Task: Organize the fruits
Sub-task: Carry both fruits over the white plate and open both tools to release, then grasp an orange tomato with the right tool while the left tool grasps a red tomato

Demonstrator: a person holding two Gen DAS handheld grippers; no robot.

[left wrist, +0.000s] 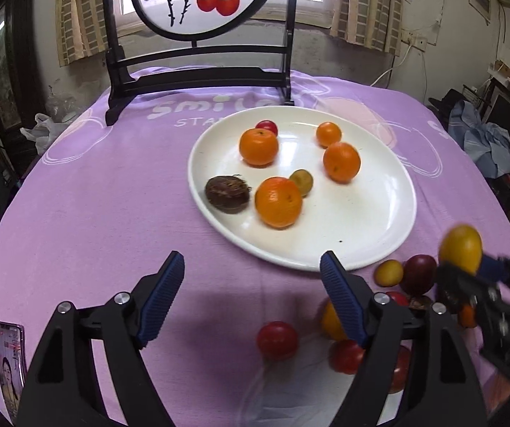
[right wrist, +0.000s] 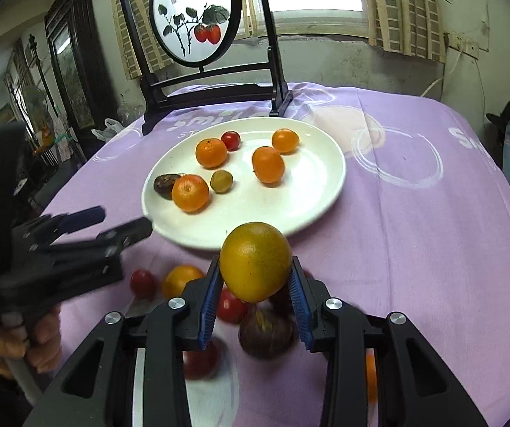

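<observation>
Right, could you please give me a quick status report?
Right gripper shut on yellow-green fruit, short of plate. Left gripper open, empty. Path clear.

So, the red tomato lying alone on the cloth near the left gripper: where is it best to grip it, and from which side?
Grip the tomato across its widest middle, one pad on each side. It looks round, so any axis would do, but come from the front-left with the left gripper, whose jaws stand open. That side is bare cloth; other fruits crowd its right.
</observation>
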